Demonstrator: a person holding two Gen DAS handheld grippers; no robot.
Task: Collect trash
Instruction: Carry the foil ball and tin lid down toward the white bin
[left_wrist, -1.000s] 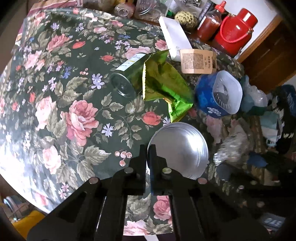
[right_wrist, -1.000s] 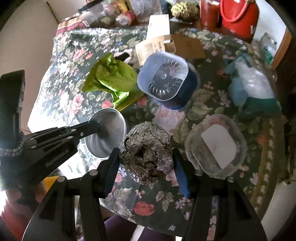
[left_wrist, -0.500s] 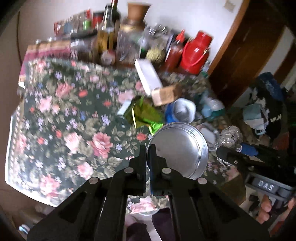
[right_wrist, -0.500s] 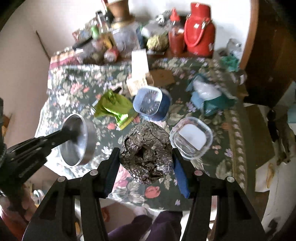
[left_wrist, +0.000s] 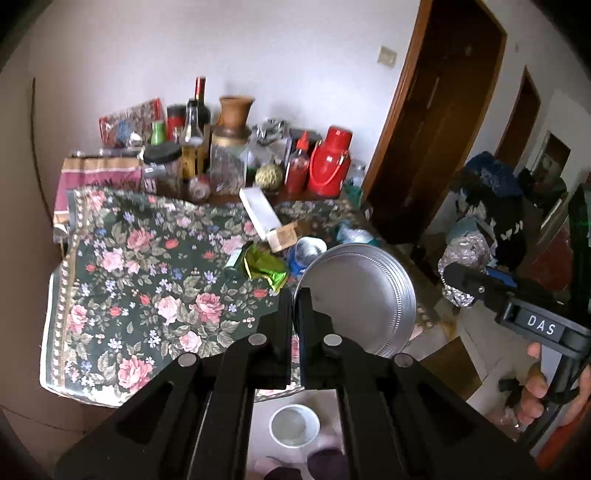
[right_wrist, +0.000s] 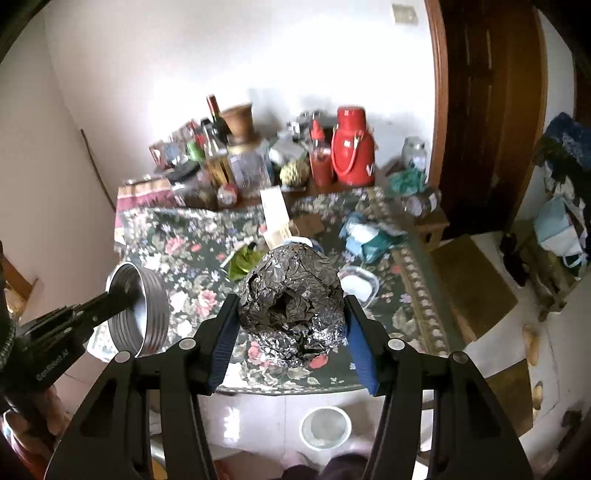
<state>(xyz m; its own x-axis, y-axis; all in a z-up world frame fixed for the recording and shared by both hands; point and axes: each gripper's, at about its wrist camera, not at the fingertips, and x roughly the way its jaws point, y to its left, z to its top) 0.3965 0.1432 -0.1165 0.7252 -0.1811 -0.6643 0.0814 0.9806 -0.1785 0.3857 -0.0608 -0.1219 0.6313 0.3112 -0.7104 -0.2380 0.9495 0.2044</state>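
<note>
The white cup (right_wrist: 325, 427) on the floor lay below both grippers: the right gripper (right_wrist: 290, 314) clamped the foil ball (right_wrist: 291, 306), the left gripper (left_wrist: 294, 306) pinched the metal lid (left_wrist: 356, 299).

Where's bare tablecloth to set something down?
Free: the near-left tablecloth, from the green wrapper out to its left and front edges. Crowded: the back row around the red thermos, and the right side by the blue tub.

left gripper (left_wrist: 294, 295) jaws pinched together, right gripper (right_wrist: 290, 314) jaws half spread, both angled downward
</note>
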